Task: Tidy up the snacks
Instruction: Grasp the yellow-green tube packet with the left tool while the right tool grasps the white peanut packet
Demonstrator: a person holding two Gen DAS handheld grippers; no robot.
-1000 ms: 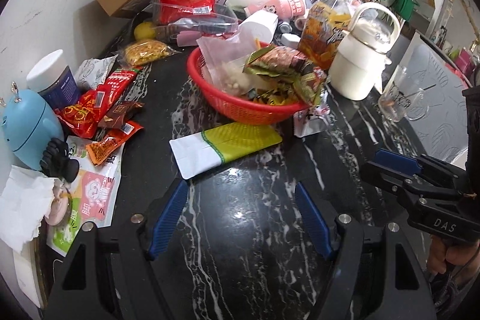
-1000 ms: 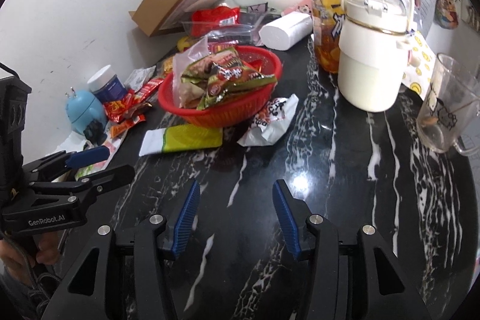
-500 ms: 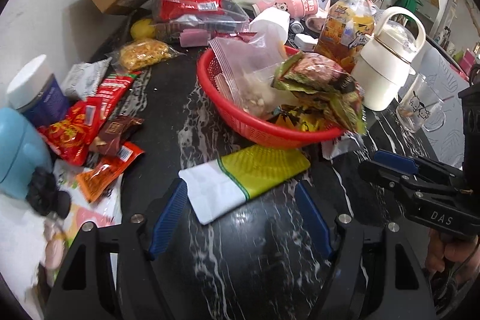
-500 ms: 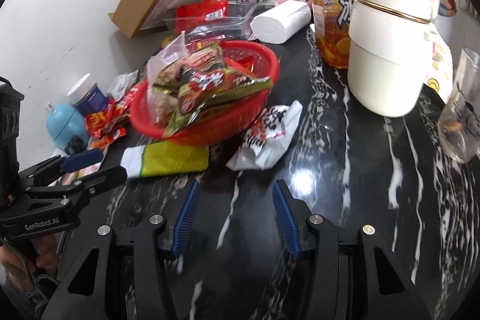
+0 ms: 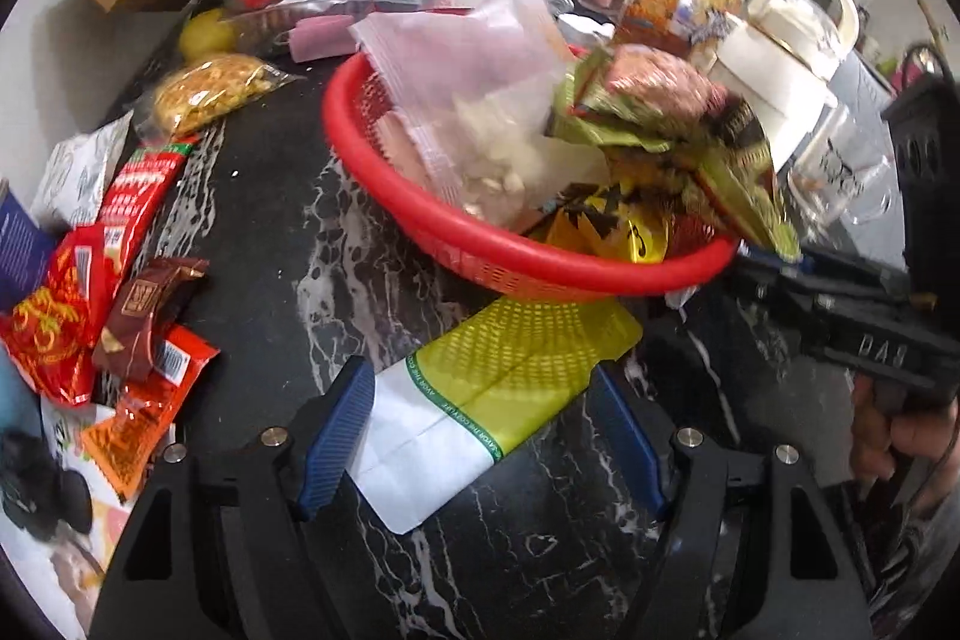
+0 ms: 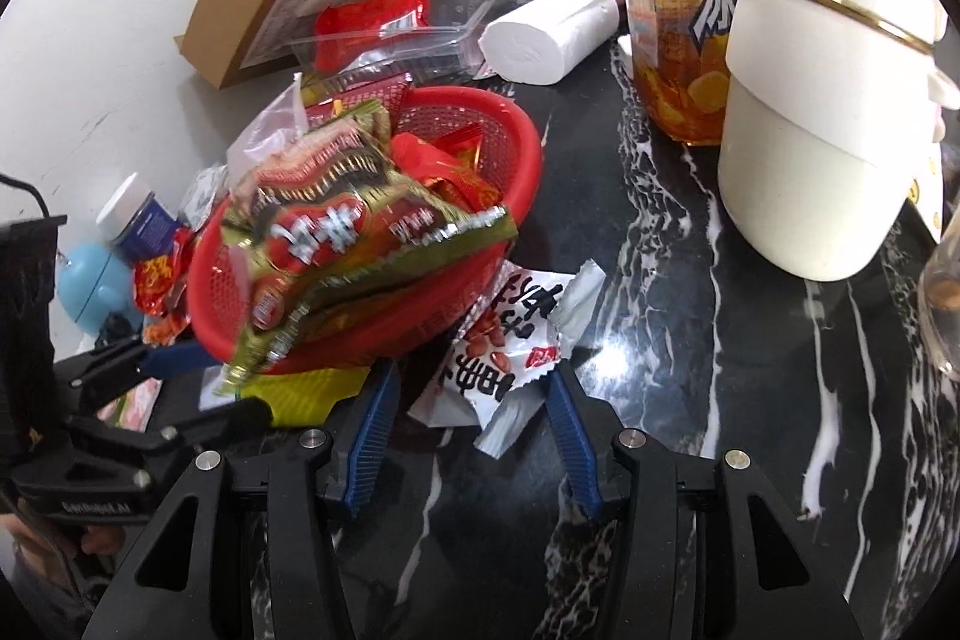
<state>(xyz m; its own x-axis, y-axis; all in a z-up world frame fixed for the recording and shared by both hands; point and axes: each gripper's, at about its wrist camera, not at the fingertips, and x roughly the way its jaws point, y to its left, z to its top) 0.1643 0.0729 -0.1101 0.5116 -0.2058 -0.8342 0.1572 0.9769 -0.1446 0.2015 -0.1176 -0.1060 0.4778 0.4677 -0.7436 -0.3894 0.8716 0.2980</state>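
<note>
Both grippers are parked low over the black marble counter (image 6: 690,232), each lined up on a loose packet right at the foot of the red basket (image 5: 420,220), and neither has anything in hand. The left gripper (image 5: 483,436) has its blue fingers spread wide, one on each side of the yellow-green and white pouch (image 5: 480,400), which lies flat with its far end tucked under the basket's rim. The right gripper (image 6: 474,436) is just as wide open around the white peanut packet (image 6: 510,346), which sits crumpled against the basket's wall.

The basket is already heaped: a clear zip bag (image 5: 480,100) stands up in it and the big green-gold snack bag (image 6: 360,244) hangs well over the rim.

What could go wrong, in this poster's opinion:
- Both packets lie flat on slick stone, so the fingers could close on air or just shove the packet along instead of pinching it.
- The pouch's far end looks pinned under the basket, though the view is too warped there to be sure, so pulling it could drag or tip the basket.
- The overhanging green-gold bag is the one to watch; one nudge of the rim and it could slide out onto the counter.
- The two grippers are working just beside each other, so they could knock together when lifting.
- More snacks on top of that heap may simply roll off. There's still a pile of red and orange packets (image 5: 120,316) off to the left waiting too.
</note>
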